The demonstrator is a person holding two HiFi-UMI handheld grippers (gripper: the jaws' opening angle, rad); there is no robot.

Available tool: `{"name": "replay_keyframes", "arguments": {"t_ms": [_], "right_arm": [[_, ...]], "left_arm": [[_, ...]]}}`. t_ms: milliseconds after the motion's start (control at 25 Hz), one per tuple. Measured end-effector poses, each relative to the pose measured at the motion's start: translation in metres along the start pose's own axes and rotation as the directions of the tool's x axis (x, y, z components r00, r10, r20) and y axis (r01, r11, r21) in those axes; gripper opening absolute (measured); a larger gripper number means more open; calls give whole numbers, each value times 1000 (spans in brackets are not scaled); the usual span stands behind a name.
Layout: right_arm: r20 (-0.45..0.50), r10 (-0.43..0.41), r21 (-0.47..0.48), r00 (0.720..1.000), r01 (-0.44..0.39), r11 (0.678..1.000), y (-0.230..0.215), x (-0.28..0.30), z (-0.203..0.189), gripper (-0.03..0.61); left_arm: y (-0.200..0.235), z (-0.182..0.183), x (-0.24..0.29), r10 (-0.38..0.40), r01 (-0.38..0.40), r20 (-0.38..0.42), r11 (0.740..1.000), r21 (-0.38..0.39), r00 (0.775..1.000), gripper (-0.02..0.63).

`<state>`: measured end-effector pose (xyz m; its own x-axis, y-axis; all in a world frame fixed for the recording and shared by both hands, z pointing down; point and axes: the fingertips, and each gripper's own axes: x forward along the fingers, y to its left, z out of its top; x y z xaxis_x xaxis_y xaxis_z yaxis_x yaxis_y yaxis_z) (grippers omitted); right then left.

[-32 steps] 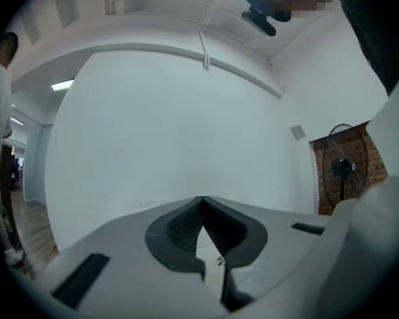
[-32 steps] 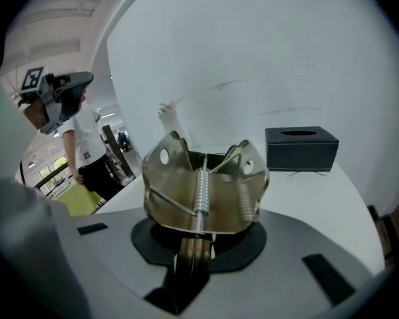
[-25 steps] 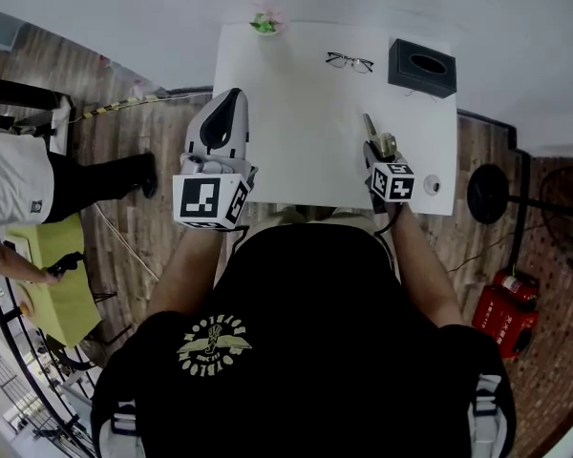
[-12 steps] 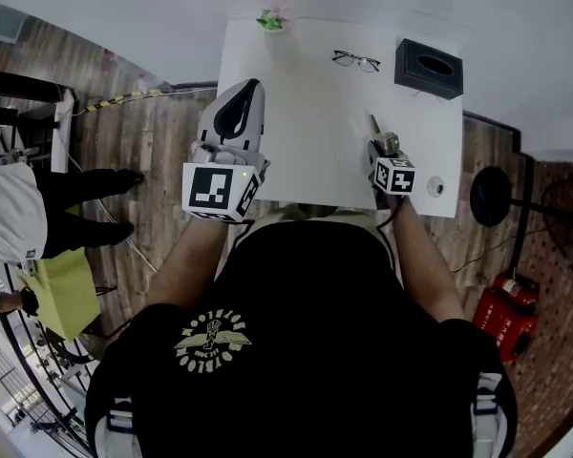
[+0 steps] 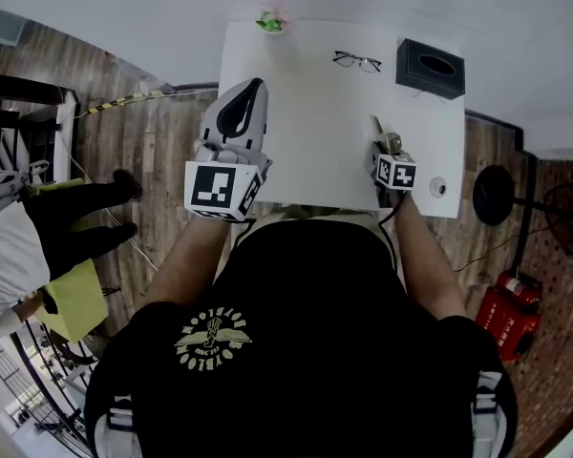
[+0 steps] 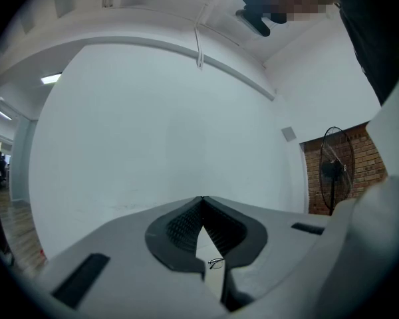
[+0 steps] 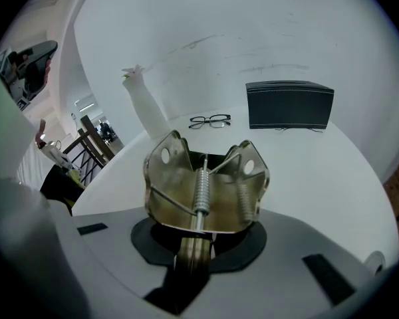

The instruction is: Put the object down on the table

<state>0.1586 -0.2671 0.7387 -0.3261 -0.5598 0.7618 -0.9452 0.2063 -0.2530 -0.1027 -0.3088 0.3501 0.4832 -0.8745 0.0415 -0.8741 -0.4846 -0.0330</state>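
My right gripper (image 5: pixel 386 153) is shut on a brass-coloured metal tool with springs (image 5: pixel 382 139), over the front right part of the white table (image 5: pixel 306 122). In the right gripper view the tool (image 7: pixel 206 185) stands up out of the right gripper (image 7: pixel 194 243), its handle pinched between the pads. Whether it touches the table I cannot tell. My left gripper (image 5: pixel 251 89) is raised over the table's left edge, jaws together and empty. In the left gripper view, the left gripper (image 6: pixel 202 201) points at a white wall.
Glasses (image 5: pixel 354 61) (image 7: pixel 210 120) and a black box (image 5: pixel 430 68) (image 7: pixel 289 105) lie at the table's far side, with a small green thing (image 5: pixel 270 22) at its far left corner. A small round white item (image 5: pixel 435 187) sits at the front right corner. A bystander (image 5: pixel 38 246) stands on the floor at left.
My left gripper has shifted slightly forward and right. My right gripper and the tool have barely moved. The bystander at the left has walked on.
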Motion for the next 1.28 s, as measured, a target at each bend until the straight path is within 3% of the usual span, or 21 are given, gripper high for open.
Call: {"name": "replay_keyframes", "arguments": {"t_ms": [360, 480, 640, 960, 1280], "right_arm": [[-26, 4, 17, 1000, -4, 1000, 0, 5, -3, 76], [-32, 36, 28, 999, -35, 999, 2, 8, -4, 156], [-41, 42, 1, 998, -42, 999, 3, 8, -6, 204], [7, 35, -65, 999, -35, 997, 1, -1, 8, 249], [74, -22, -40, 997, 25, 999, -24, -20, 27, 252]], "left_arm": [[0, -2, 3, -13, 13, 3, 1000, -5, 1000, 6], [1, -3, 4, -10, 10, 4, 1000, -6, 1000, 6], [2, -4, 5, -10, 10, 1, 1000, -9, 1000, 6], [2, -8, 8, -10, 10, -1, 1000, -19, 1000, 6], [-1, -8, 8, -13, 13, 4, 999, -33, 1000, 6]]}}
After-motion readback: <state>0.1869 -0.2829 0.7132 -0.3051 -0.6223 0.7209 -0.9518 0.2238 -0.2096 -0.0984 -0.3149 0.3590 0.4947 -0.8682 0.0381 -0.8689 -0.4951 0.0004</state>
